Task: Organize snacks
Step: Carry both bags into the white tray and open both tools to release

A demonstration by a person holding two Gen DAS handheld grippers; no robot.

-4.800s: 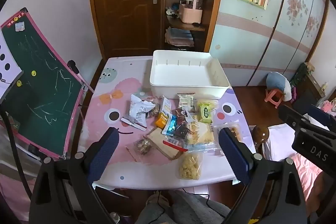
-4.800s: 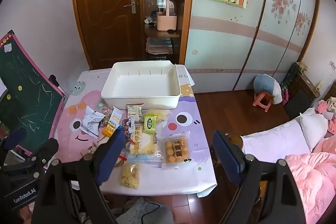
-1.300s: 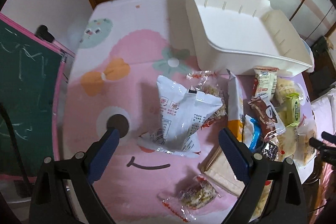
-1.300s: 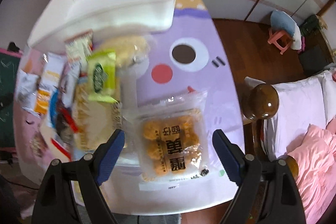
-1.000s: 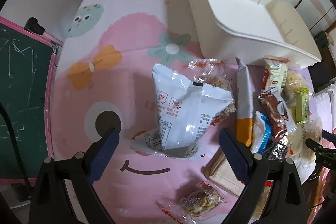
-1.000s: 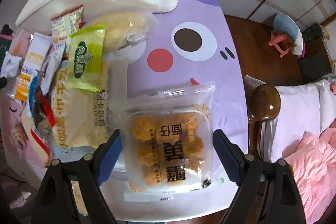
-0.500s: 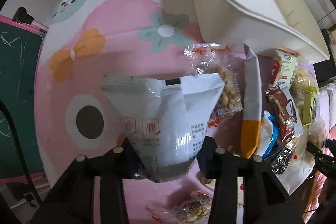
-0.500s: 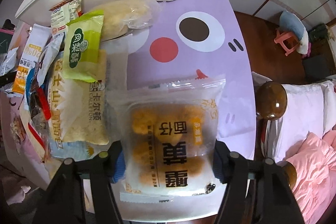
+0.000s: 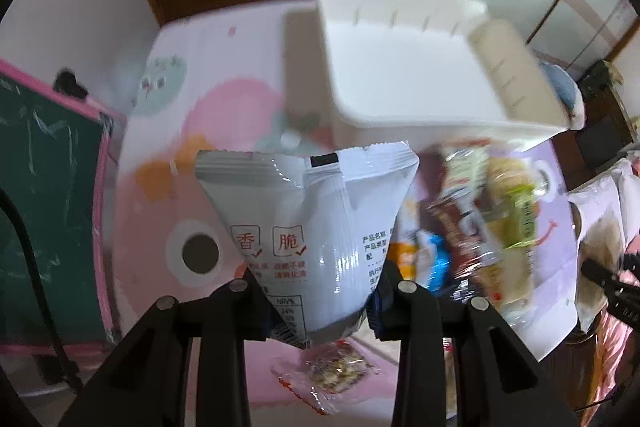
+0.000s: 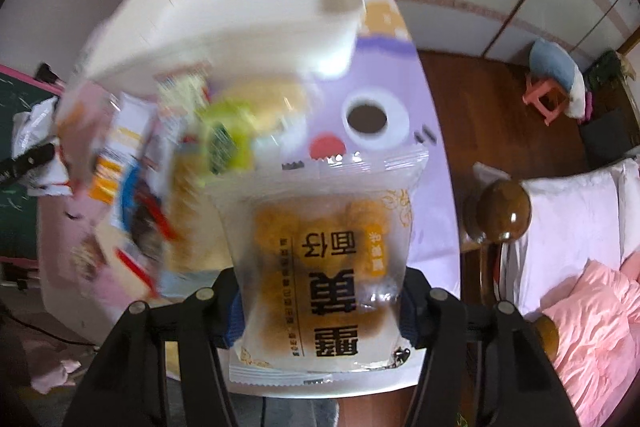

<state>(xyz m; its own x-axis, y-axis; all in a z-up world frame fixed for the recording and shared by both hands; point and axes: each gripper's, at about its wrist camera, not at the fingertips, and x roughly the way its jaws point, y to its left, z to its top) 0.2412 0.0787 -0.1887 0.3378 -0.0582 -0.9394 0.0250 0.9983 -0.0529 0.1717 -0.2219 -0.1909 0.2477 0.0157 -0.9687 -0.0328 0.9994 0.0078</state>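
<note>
My left gripper point(image 9: 320, 301) pinches the lower end of a white snack bag point(image 9: 316, 223) with red characters, its jaws still closing, and the bag hangs clear above the pink tablecloth. My right gripper point(image 10: 320, 301) clamps a clear pack of golden pastries point(image 10: 324, 259), jaws likewise closing, and the pack is off the table. The empty white bin point(image 9: 420, 67) stands beyond both; the same white bin point(image 10: 240, 15) fills the upper left of the right wrist view. A blurred heap of snacks point(image 9: 480, 227) lies in front of it.
A small clear nut packet point(image 9: 332, 375) lies near the table's front edge. A green chalkboard point(image 9: 40, 207) leans at the left. Right of the table are a bedpost knob point(image 10: 506, 209), pink bedding point(image 10: 592, 327) and a pink stool point(image 10: 546, 103). A wooden door and shelf stand behind.
Both grippers came down over their packs, closed on them and rose. The white bag and the pastry pack left the table; the pile below now looks farther away and blurred.
</note>
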